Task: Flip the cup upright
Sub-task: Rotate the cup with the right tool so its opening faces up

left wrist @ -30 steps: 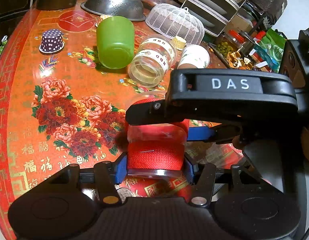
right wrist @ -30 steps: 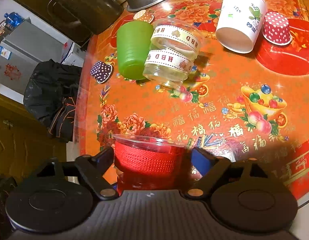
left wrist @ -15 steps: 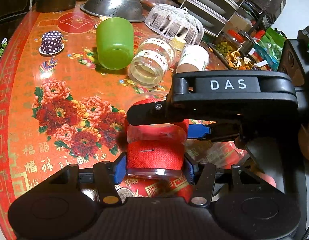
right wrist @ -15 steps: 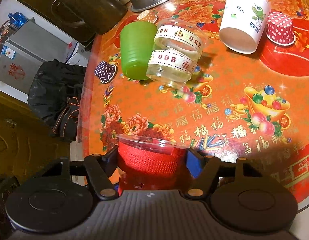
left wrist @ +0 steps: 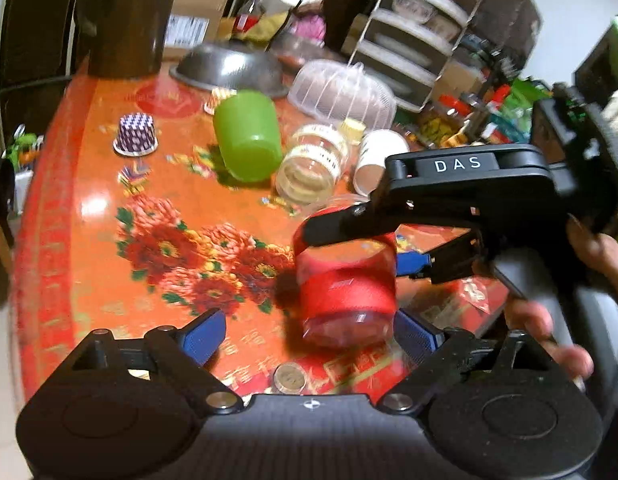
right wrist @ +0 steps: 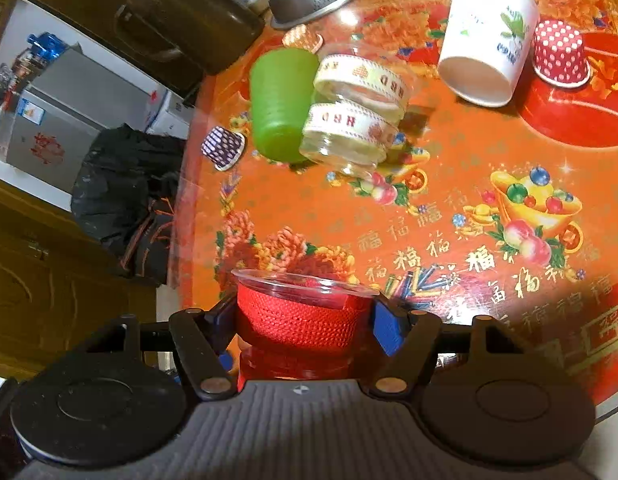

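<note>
red-wrapped cup (right wrist: 299, 316), green cup (right wrist: 279, 104), seemingly purple dotted cup (left wrist: 136, 135)

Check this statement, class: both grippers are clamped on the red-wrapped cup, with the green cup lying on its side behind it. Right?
Not quite. Only the right gripper is clamped on the red-wrapped cup; the left wrist view shows the left gripper open, its fingers apart. The green cup does lie on its side.

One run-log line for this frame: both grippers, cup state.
left gripper: open, beside cup | right gripper: shut on red cup | cup: rim up, at table edge | flip: looks done
</note>
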`<state>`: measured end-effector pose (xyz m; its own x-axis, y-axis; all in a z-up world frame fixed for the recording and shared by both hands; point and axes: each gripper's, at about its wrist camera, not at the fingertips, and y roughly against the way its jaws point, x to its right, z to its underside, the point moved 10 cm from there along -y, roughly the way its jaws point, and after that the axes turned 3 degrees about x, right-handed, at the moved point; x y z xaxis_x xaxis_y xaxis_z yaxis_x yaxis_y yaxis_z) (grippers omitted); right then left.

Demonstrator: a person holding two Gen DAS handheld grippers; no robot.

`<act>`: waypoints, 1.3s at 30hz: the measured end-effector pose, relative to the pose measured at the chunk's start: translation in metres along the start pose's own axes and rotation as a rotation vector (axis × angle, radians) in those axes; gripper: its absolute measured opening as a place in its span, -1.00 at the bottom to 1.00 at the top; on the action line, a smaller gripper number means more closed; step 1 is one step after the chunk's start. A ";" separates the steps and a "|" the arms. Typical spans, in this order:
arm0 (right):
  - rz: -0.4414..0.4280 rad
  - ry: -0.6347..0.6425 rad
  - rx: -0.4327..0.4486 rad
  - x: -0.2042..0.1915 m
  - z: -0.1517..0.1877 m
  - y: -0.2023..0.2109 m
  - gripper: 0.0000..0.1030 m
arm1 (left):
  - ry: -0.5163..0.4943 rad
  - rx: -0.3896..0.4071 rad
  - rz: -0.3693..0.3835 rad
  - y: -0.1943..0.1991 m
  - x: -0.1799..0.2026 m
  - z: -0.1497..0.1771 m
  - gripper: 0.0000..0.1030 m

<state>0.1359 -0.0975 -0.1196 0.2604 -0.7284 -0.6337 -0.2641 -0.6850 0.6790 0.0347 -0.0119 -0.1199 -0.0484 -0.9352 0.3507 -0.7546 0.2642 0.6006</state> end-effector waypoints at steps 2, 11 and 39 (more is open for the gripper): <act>0.004 0.029 0.052 -0.003 -0.002 0.012 0.34 | 0.006 0.059 0.028 0.022 -0.006 -0.001 0.80; 0.181 0.461 0.725 -0.033 0.013 0.109 0.34 | 0.001 0.251 -0.021 0.061 -0.029 -0.022 0.81; 0.263 0.781 1.167 -0.006 0.091 0.035 0.40 | 0.086 0.272 -0.001 0.049 -0.048 -0.002 0.81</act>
<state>0.0401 -0.1179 -0.1256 0.4195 -0.9039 0.0836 -0.8841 -0.4277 -0.1884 0.0008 0.0466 -0.1061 -0.0002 -0.9088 0.4172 -0.9030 0.1794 0.3903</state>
